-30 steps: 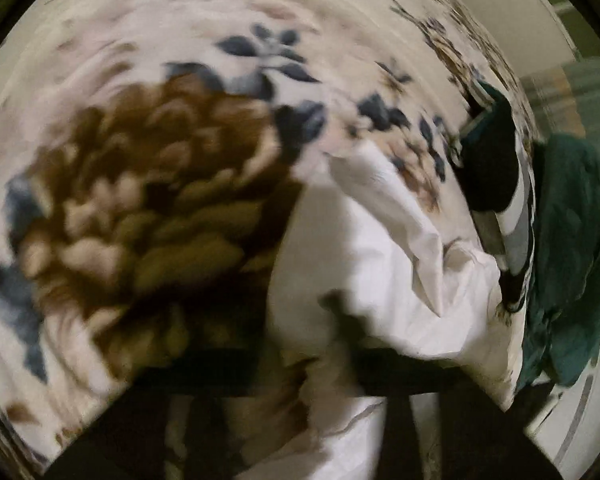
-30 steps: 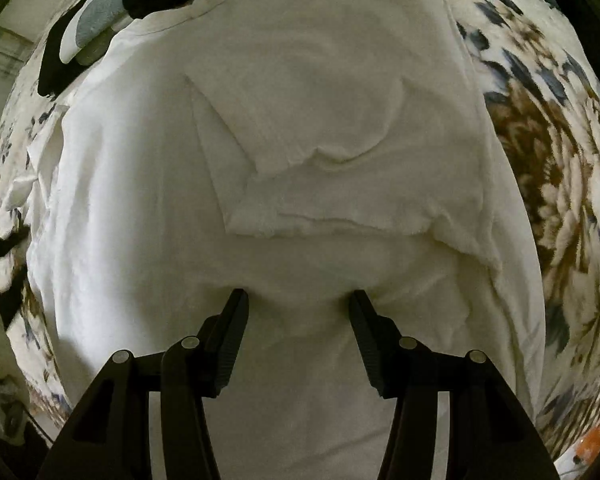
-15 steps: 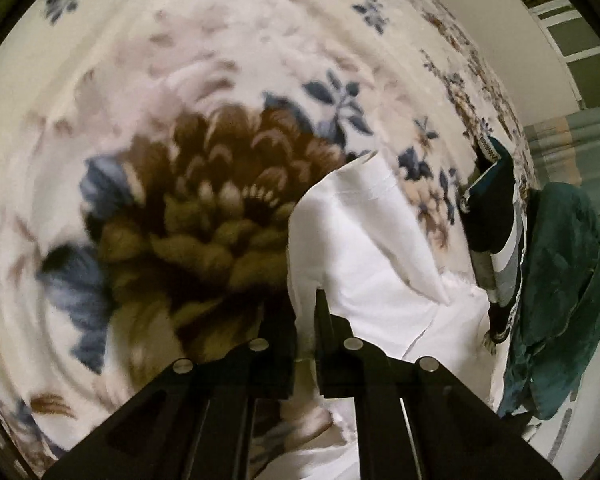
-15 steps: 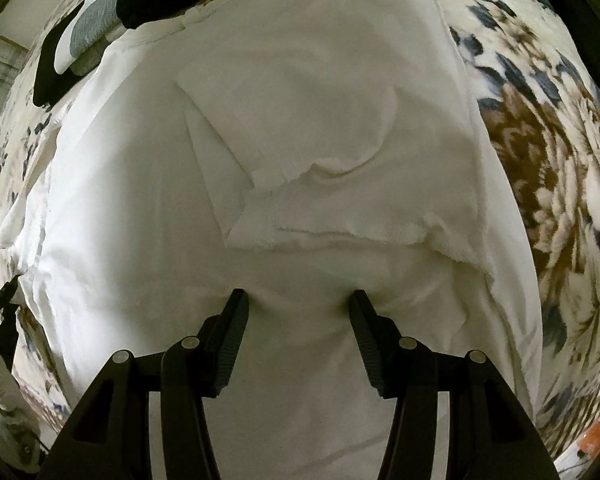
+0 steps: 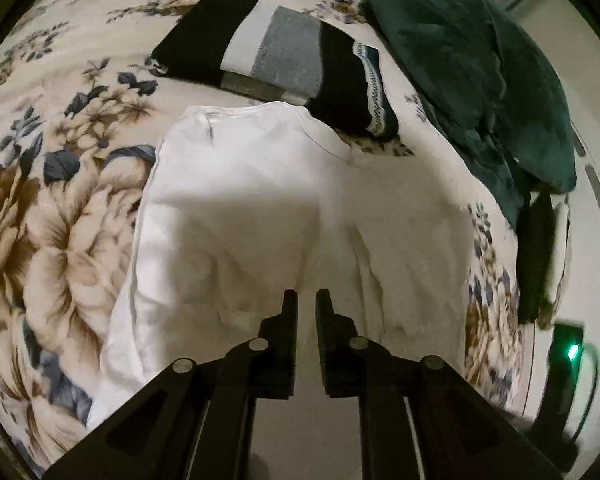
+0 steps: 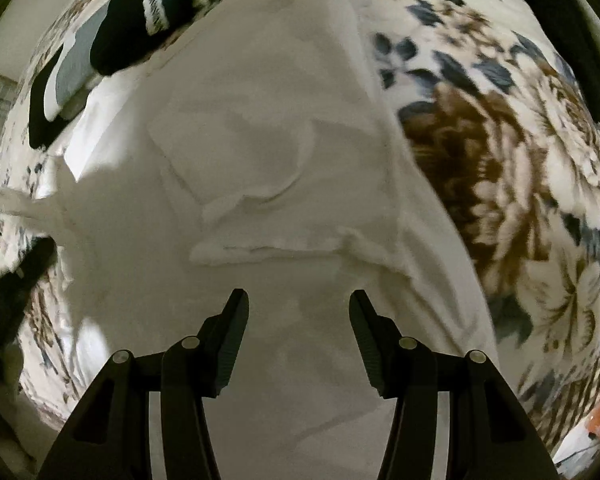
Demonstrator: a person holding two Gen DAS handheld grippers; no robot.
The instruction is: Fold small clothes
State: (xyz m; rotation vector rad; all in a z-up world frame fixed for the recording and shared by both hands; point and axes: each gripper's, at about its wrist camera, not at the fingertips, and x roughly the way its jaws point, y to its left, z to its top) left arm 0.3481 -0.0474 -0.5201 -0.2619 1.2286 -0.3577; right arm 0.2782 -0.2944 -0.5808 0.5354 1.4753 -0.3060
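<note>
A white garment (image 5: 240, 200) lies spread on the floral blanket (image 5: 60, 220), its neckline at the far end. My left gripper (image 5: 306, 296) hovers over its lower middle; the jaws are opening, with a narrow gap and nothing between them. In the right wrist view the same white garment (image 6: 260, 120) shows a folded-over flap with a raw edge across its middle. My right gripper (image 6: 299, 296) points straight down just above the cloth below that flap, open about halfway and holding nothing.
A folded black, grey and white garment (image 5: 284, 52) lies just beyond the white one, also seen at the upper left as the striped garment (image 6: 80, 52). A dark green garment (image 5: 480, 80) is heaped at the far right. A device with a green light (image 5: 572, 350) sits off the blanket's right edge.
My left gripper swung from over the brown flower, where it was shut on a white flap, across to above the garment's middle and let go. My right gripper drifted a little over the cloth.
</note>
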